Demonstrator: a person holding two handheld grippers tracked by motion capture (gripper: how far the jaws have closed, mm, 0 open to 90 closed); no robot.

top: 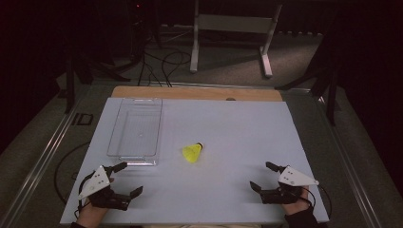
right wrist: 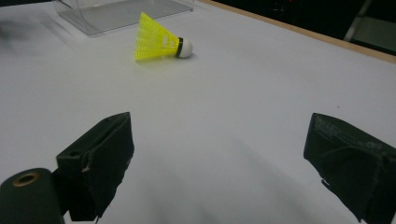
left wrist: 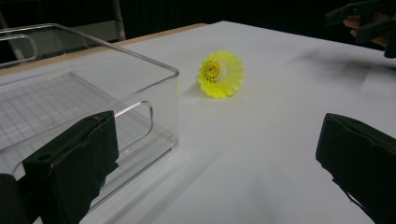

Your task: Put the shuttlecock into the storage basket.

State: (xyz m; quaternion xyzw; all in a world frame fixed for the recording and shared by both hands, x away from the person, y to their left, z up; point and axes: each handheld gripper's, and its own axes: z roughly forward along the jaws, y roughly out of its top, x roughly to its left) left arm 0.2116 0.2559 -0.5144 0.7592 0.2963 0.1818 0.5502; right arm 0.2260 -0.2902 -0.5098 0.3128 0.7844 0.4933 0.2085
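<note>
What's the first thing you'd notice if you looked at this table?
The bright yellow shuttlecock stands out at once, lying on its side in the middle of the white table. Just left of it sits a clear plastic bin with nothing in it. Near the front edge, the left gripper and right gripper wait with their jaws wide open.

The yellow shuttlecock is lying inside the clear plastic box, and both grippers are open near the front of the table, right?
Not quite. The yellow shuttlecock is not inside the clear plastic box; it lies on its side on the white table, just to the right of the box, as the high view shows. The rest is right: the left gripper and the right gripper are both open near the front of the table.
</note>
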